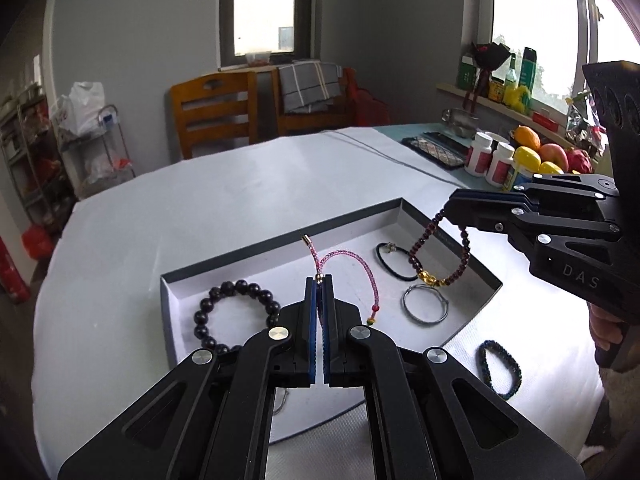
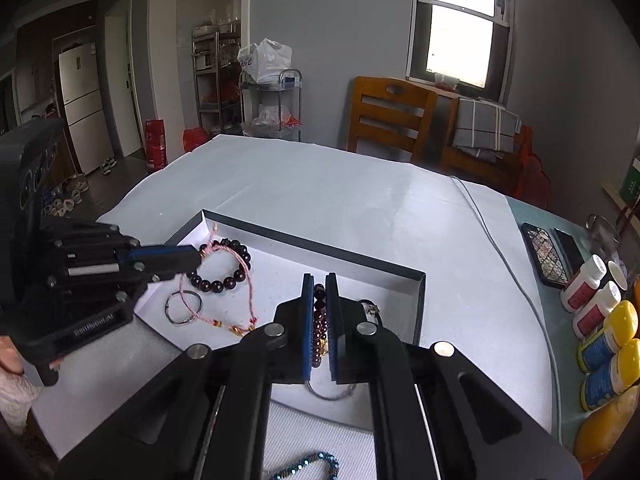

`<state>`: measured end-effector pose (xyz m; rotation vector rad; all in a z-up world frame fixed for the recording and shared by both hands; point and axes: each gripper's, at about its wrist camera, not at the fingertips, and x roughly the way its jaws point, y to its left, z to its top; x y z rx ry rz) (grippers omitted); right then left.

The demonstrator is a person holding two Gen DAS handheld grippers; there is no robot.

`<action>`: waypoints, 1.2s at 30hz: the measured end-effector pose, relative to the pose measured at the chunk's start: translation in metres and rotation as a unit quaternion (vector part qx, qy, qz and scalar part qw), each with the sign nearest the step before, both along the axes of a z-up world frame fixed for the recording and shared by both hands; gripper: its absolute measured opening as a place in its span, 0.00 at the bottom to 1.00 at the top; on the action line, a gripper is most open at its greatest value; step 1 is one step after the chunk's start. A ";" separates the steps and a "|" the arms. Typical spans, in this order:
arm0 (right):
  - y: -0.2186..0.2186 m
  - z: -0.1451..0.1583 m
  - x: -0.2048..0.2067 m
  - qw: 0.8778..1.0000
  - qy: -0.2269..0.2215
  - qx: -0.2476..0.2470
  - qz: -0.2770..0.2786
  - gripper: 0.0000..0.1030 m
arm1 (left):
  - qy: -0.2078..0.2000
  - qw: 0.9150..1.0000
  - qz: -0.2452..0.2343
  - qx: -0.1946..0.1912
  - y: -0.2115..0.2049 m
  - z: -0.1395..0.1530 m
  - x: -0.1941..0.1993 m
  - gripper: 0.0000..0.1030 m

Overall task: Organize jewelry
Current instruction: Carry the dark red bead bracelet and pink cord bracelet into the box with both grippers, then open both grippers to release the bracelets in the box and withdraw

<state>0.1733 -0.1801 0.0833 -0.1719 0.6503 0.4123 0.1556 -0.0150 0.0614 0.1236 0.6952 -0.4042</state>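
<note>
Currently catalogued, outward from the shallow grey-rimmed white-lined box (image 1: 404, 210):
Pink braided cord bracelet (image 1: 352, 268): pinched in the clenched left gripper (image 1: 319, 284), looping above the box floor.
Dark-red beaded bracelet with gold beads (image 1: 436, 276): dangling from the right gripper (image 1: 450, 210), whose jaws clamp its strand, over the box's right end.
Already in box: black large-bead bracelet (image 1: 236, 312), black elastic band (image 1: 394, 260), thin silver bangle (image 1: 426, 304).
Outside box: blue-beaded bracelet (image 1: 500, 368), on the white cloth (image 1: 200, 200) just beside the near right corner.
Step advice: lower each into bare floor, apart from neighbours, then release.
Pose: both grippers angled downward over the box.
</note>
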 end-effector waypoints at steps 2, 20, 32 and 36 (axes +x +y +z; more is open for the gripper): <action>0.006 -0.005 0.012 1.000 0.004 0.006 -0.004 0.05 | 0.012 1.000 0.004 -0.008 0.000 -0.010 0.009 0.02; -0.001 -0.060 0.075 0.993 0.083 0.025 -0.074 0.05 | 0.062 0.996 0.024 0.054 -0.010 -0.052 0.053 0.02; -0.010 -0.076 0.081 0.992 0.092 0.005 -0.081 0.06 | 0.069 0.995 0.029 0.061 -0.003 -0.061 0.057 0.02; -0.010 -0.073 0.077 0.993 0.083 0.005 -0.081 0.07 | 0.061 0.995 0.037 0.064 0.001 -0.061 0.056 0.10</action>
